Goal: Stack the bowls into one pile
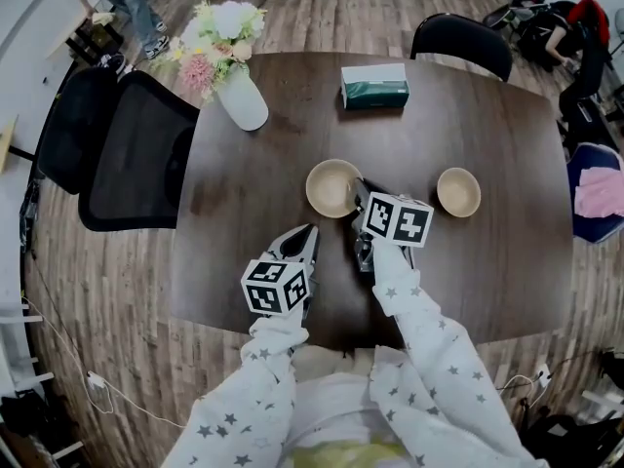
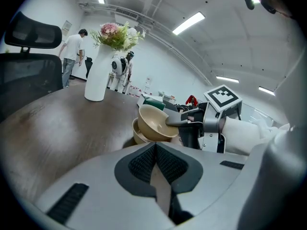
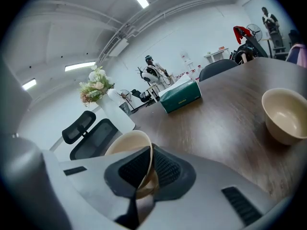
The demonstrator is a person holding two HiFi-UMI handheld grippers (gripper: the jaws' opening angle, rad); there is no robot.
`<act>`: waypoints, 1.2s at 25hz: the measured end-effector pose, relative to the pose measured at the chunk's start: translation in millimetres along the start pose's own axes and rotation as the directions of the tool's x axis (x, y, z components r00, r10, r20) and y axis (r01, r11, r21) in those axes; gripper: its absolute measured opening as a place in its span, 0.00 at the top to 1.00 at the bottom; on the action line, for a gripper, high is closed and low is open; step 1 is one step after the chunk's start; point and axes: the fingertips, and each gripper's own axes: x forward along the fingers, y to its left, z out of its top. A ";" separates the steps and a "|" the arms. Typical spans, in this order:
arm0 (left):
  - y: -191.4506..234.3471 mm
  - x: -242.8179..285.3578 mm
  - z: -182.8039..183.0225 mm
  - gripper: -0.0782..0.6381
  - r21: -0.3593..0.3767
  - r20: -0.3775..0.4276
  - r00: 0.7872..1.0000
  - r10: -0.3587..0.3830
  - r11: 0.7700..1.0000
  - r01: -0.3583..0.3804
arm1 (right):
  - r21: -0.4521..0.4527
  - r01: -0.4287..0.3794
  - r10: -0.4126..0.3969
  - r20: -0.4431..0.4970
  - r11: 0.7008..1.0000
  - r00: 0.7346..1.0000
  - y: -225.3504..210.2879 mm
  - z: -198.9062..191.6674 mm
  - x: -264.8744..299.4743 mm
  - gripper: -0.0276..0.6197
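Observation:
A beige bowl sits at the table's middle, tilted. My right gripper is shut on its right rim. In the left gripper view this held bowl leans inside a second beige bowl beneath it, with the right gripper clamping its edge. The right gripper view shows the bowl's rim pinched between the pads of the right gripper. Another beige bowl stands alone to the right. My left gripper is shut and empty, short of the pile on the near left.
A white vase of flowers stands at the table's far left and a green tissue box at the far middle. Black chairs flank the dark wooden table. People stand in the room beyond.

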 end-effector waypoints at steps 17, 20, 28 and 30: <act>-8.7 10.1 -8.2 0.85 0.017 -0.032 0.999 -0.038 0.999 0.039 | -0.155 0.022 -0.019 0.020 0.988 1.000 5.6 0.3 4.2 0.86; -11.7 12.0 -9.1 0.85 0.021 -0.036 0.998 -0.048 0.999 0.048 | -0.179 0.007 -0.001 0.029 0.984 1.000 10.7 2.1 3.0 0.78; -27.6 13.6 -7.5 0.85 0.039 -0.032 0.996 -0.084 0.996 0.085 | -0.166 -0.006 0.018 0.070 0.986 0.997 4.4 6.0 -18.0 0.77; -32.9 16.2 -6.2 0.85 0.047 -0.032 0.995 -0.096 0.994 0.097 | -0.170 -0.006 0.019 0.075 0.985 0.997 0.0 6.8 -25.9 0.80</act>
